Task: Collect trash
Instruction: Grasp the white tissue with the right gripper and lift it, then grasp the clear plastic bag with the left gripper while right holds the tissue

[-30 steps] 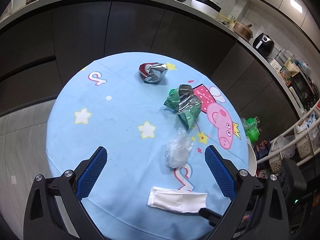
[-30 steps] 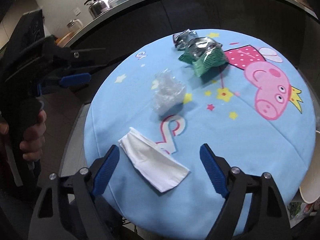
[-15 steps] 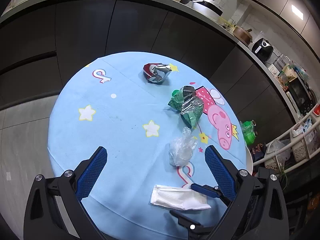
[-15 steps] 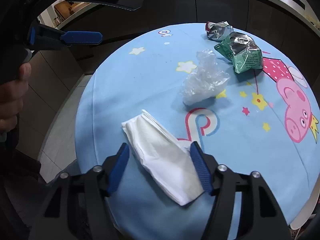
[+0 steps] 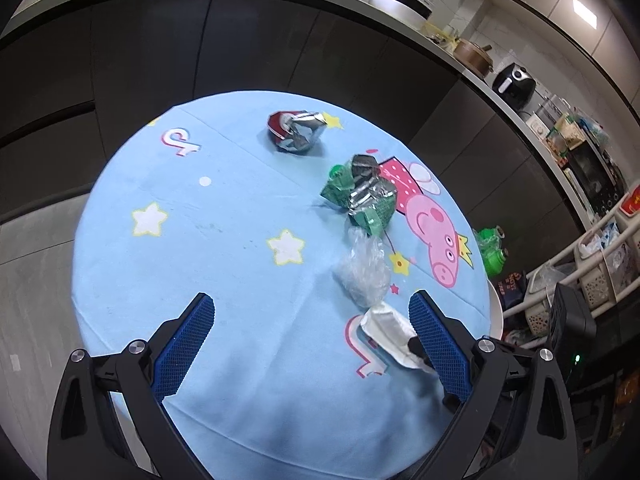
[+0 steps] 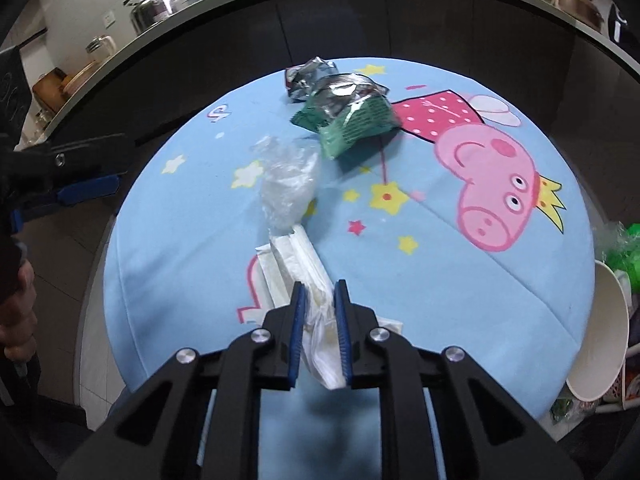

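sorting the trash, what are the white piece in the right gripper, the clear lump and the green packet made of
White piece: likely tissue paper, matte, soft folded layers.
Clear lump: thin plastic film, see-through, crinkled.
Green packet: probably foil-lined plastic, shiny silver inside.

Matt blue cloth tablecloth [image 6: 440, 300]; soft white paper napkin [image 6: 296, 264]; clear crinkled plastic bag [image 6: 286, 184]; glossy foil green wrapper [image 6: 348, 116].

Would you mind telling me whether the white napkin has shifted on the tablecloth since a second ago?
Yes. The white napkin has swung its far end toward the clear plastic wrap, now touching it, as the right tongs, just closing, pinched its near end.
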A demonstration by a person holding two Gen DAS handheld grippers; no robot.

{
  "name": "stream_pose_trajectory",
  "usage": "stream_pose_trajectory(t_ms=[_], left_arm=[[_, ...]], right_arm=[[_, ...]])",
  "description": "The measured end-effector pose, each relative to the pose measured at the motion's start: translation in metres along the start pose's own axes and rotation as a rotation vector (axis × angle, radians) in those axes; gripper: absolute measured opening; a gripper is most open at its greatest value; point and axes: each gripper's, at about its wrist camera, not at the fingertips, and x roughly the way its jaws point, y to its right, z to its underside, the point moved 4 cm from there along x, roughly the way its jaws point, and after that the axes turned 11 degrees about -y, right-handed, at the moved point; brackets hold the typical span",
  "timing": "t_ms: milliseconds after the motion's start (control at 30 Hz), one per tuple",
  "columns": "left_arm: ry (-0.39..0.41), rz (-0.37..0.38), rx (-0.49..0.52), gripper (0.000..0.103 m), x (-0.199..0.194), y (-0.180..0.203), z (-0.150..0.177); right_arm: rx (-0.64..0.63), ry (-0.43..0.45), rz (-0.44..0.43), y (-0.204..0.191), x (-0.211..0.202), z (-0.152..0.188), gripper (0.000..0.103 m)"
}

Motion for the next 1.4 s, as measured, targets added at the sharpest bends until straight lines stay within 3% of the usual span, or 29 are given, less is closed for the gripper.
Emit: stream_pose_trajectory(t_ms=[133,300,633,700,900,1300,1333,1400], left_arm=[[-0.033,0.027,0.042,0.086,0.019,0.012,-0.001],[-0.091,0.072,0.088,0.068,0.053,0.029,-0.011],[-0.153,0.077,0.074,0.066,0.102,0.049,-0.033],[-0.173,0.072,0.068,0.057,0.11,0.049,-0.034],[-0.192,0.075,0.046,0.046,0.117,0.045,-0.037],[-0.183,0.075,0.037,0.041,0.11,0.042,-0.033],[-0.182,0.074,0.035,0.038,0.11,0.042,-0.033],[-0.183,0.075,0.036,0.026,0.109,0.041,-0.032]], right_arm=[[0.024,-0.001,-0.029,0.01,0.001,0.006,0.023],[0.0,0.003,-0.03,0.005,0.001,0.01,0.033],[-0.033,-0.01,-0.047,0.003,-0.002,0.02,0.045],[-0.045,-0.019,-0.047,0.002,-0.002,0.021,0.048],[-0.074,-0.038,-0.037,0.001,-0.002,0.023,0.048],[-0.103,-0.052,-0.028,0.0,-0.005,0.03,0.052],[-0.102,-0.053,-0.021,0.0,-0.004,0.031,0.05],[-0.104,-0.055,-0.03,-0.001,-0.004,0.03,0.033]])
